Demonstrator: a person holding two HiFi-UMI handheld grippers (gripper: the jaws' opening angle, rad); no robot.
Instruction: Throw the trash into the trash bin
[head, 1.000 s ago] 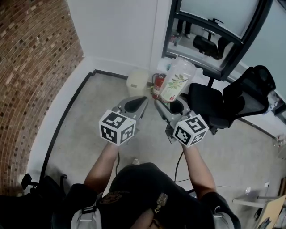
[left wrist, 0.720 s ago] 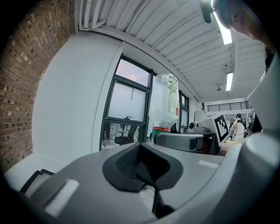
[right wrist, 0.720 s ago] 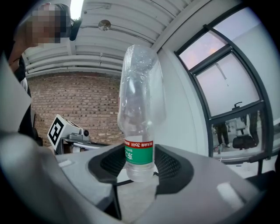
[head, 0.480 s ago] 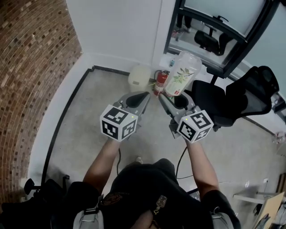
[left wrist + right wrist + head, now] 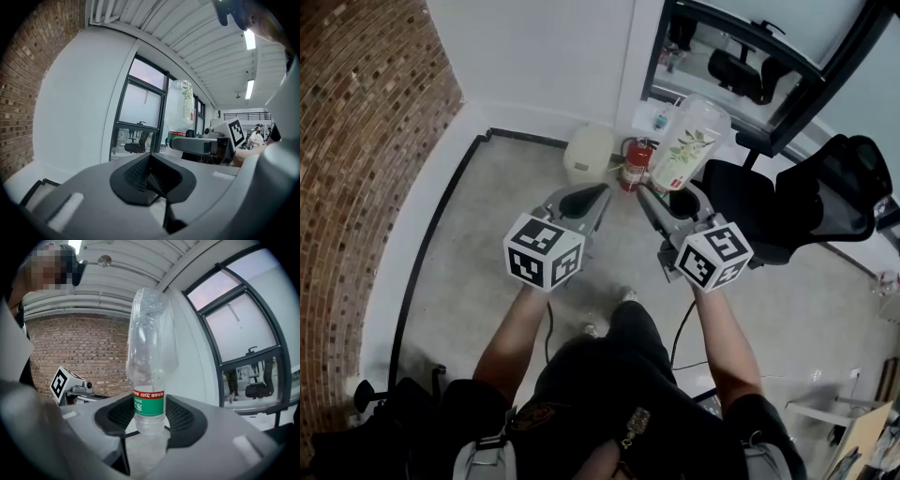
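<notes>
A clear, crumpled plastic bottle [image 5: 689,147] with a green and red label stands upright in my right gripper [image 5: 675,200], which is shut on its lower part. In the right gripper view the bottle [image 5: 150,352] rises between the dark pads [image 5: 180,416], gripped at the label. My left gripper [image 5: 581,200] hangs beside it at the left, shut with nothing in it; its pads [image 5: 140,173] meet. From the left gripper view the bottle [image 5: 180,110] shows to the right. A cream trash bin [image 5: 588,155] stands on the floor by the white wall, ahead of both grippers.
A red fire extinguisher [image 5: 636,164] stands right of the bin. A black office chair [image 5: 787,202] is at the right, under a dark-framed window [image 5: 750,56]. A brick wall [image 5: 356,169] curves along the left. A person's shoes [image 5: 623,298] show on the grey floor.
Both grippers have moved forward toward the bin, the bottle still upright in the right one. The bin and extinguisher now lie closer to the jaws.
</notes>
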